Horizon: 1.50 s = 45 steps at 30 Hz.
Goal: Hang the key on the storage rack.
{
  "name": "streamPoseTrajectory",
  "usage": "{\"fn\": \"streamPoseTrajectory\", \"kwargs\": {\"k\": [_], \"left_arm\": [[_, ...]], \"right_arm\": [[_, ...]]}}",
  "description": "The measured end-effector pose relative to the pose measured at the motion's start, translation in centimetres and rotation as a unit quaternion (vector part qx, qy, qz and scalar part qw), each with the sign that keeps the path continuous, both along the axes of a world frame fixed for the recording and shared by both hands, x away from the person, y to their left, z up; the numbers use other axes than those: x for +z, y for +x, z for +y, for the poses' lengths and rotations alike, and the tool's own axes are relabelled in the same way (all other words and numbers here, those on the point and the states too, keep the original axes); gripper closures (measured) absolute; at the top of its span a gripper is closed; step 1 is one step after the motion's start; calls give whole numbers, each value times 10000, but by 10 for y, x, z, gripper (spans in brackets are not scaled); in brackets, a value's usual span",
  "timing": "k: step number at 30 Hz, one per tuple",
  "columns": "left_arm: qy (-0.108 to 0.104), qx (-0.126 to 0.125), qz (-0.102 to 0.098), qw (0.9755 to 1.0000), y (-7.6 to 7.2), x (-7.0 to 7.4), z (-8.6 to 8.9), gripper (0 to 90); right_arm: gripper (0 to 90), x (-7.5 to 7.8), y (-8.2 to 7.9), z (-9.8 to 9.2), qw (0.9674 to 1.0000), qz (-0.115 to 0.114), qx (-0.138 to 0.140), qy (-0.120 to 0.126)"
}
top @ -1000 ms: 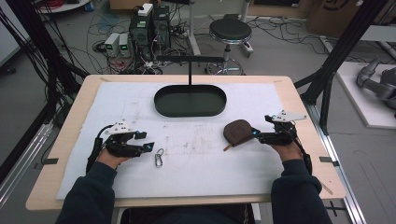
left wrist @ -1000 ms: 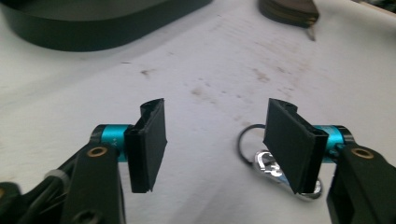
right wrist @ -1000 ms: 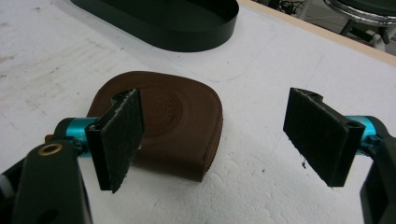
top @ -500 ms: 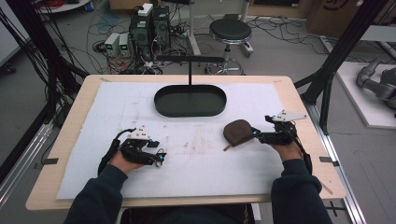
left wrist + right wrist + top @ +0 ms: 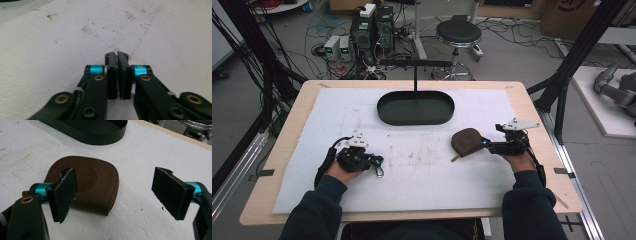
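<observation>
High view first: the pale wooden table (image 5: pixel 532 107) carries a white foam mat (image 5: pixel 422 185), scuffed with brownish marks near its middle. At the far centre of the mat sits a black oval tray (image 5: pixel 415 108) with a thin black T-shaped stand rising from it. No brand, label or writing can be read on any of these.

Right of centre lies a brown rounded leather pouch (image 5: pixel 466 141), flat on the mat, well apart from the tray. The right gripper (image 5: pixel 484 144) rests just beside it, its jaws pointing at the pouch. From the right gripper view the two padded black jaws are spread wide, the pouch (image 5: pixel 87 185) lying just beyond them and behind the left-hand pad; a round embossed mark shows on the leather, too faint to read.

Near the mat's left front, the left gripper (image 5: pixel 379 162) rests low on the foam, with a small metal clip (image 5: pixel 380 172) at its tips. From the left gripper view its jaws are pressed together; whether they pinch the clip I cannot tell.
</observation>
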<state>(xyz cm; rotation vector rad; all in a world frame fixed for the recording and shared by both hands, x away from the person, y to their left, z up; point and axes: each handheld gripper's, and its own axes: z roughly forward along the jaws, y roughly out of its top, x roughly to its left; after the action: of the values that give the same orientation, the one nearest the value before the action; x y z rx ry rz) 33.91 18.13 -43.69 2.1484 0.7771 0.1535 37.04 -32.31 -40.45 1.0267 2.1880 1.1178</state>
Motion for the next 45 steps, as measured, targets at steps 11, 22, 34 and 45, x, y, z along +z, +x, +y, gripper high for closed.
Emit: {"fn": "streamPoseTrajectory", "kwargs": {"k": [11,22,34,45], "left_arm": [[-223,68,125,9996,3,-1,6,759],[-321,-113,292,9990,3,-1,17,869],[-632,113,-12,9979,4,12,23,880],[-482,99,131,9987,4,7,22,874]], "right_arm": [[207,0,0,0,10000,5,4,-6],[207,-1,0,0,10000,30,-10,-4],[207,0,-1,0,10000,9,1,19],[208,0,0,-1,10000,19,57,46]]}}
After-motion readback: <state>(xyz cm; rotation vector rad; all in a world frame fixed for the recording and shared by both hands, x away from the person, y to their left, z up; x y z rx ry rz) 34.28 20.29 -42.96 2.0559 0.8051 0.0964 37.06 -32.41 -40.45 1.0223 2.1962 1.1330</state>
